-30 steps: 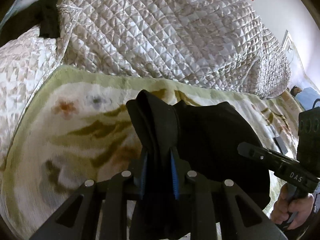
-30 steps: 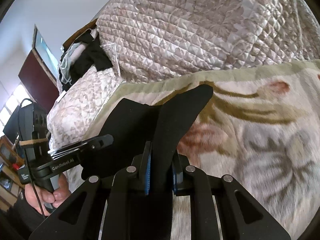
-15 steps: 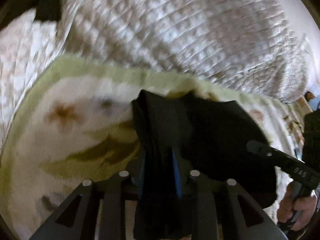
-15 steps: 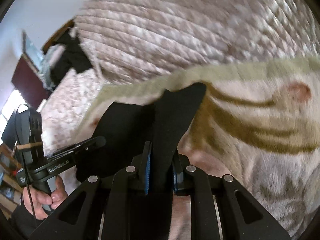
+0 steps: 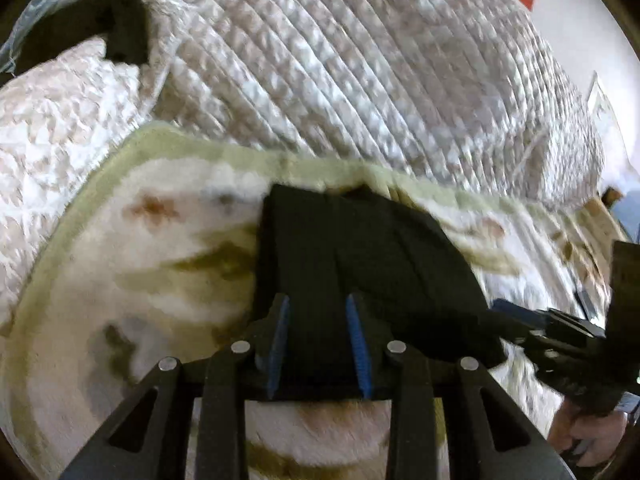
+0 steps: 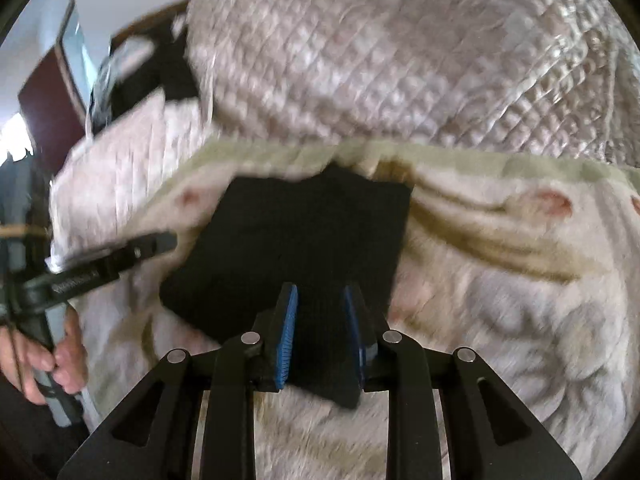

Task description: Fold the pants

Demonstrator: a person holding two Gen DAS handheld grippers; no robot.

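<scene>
The black pants (image 5: 360, 264) lie as a flat folded rectangle on the cream floral blanket (image 5: 132, 280); they also show in the right wrist view (image 6: 304, 236). My left gripper (image 5: 318, 344) is over their near left edge, its blue-padded jaws apart with the cloth lying flat between them. My right gripper (image 6: 322, 332) is over the near right edge, jaws likewise apart. Each gripper appears in the other's view, the right one (image 5: 560, 344) and the left one (image 6: 96, 268), both beside the pants.
A bulky quilted comforter (image 5: 360, 72) is piled behind the blanket (image 6: 520, 280). Dark clothing (image 5: 120, 28) lies at the far left corner. A dark red door (image 6: 48, 116) and a white wall stand beyond the bed.
Both grippers lowered the raised pants fold forward onto the blanket and opened their jaws. The pants now lie flat instead of being pinched and lifted.
</scene>
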